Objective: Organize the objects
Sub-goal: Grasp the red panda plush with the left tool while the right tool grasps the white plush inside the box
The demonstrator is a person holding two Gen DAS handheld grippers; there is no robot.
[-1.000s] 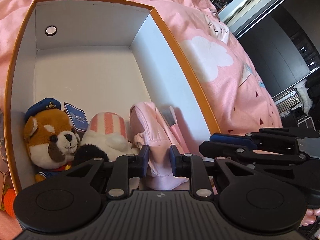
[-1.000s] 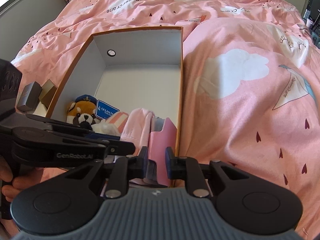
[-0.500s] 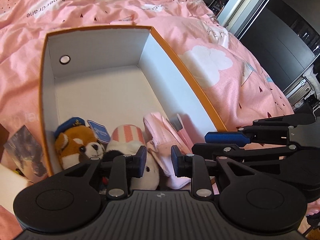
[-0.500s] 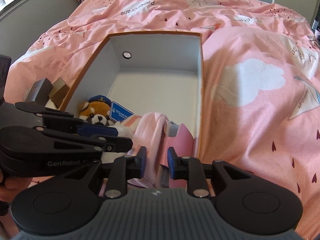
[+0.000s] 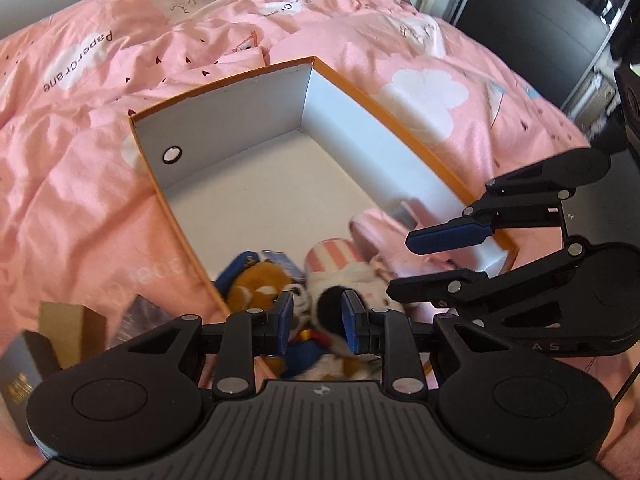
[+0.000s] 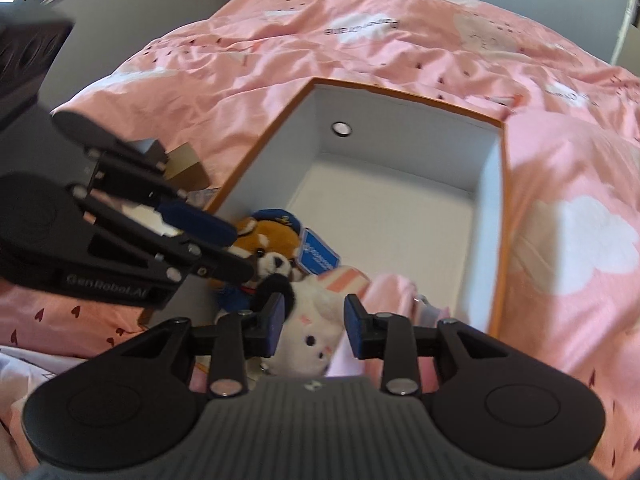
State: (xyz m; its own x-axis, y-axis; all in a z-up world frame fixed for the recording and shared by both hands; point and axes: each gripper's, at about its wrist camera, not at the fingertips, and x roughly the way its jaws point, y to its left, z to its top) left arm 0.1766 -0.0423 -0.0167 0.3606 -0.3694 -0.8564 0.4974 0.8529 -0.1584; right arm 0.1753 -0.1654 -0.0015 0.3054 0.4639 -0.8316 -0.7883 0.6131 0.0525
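An orange-rimmed white box [image 5: 240, 120] [image 6: 400, 140] lies on a pink bed. At its near end sit a red panda plush [image 5: 256, 288] [image 6: 272, 244] in a blue cap, a white plush [image 5: 348, 276] [image 6: 316, 340] with a pink-striped part, and a pink fabric item [image 5: 368, 228] [image 6: 392, 292]. My left gripper [image 5: 318, 314] [image 6: 240, 252] hovers above the two plush toys, its jaws slightly apart and gripping nothing. My right gripper [image 6: 315, 316] [image 5: 420, 264] hangs over the white plush. Its jaws are opening, and the pads touch nothing.
Small cardboard boxes [image 5: 68, 324] [image 6: 184, 164] lie on the bed just outside the box's left wall. The far half of the box floor holds nothing. The pink duvet [image 5: 80, 160] spreads all around, with dark furniture [image 5: 540, 20] beyond it at the right.
Both grippers have let go of the pink fabric item and pulled up and back from the box's near end. Both wrists rolled, and the right jaws have spread wider.
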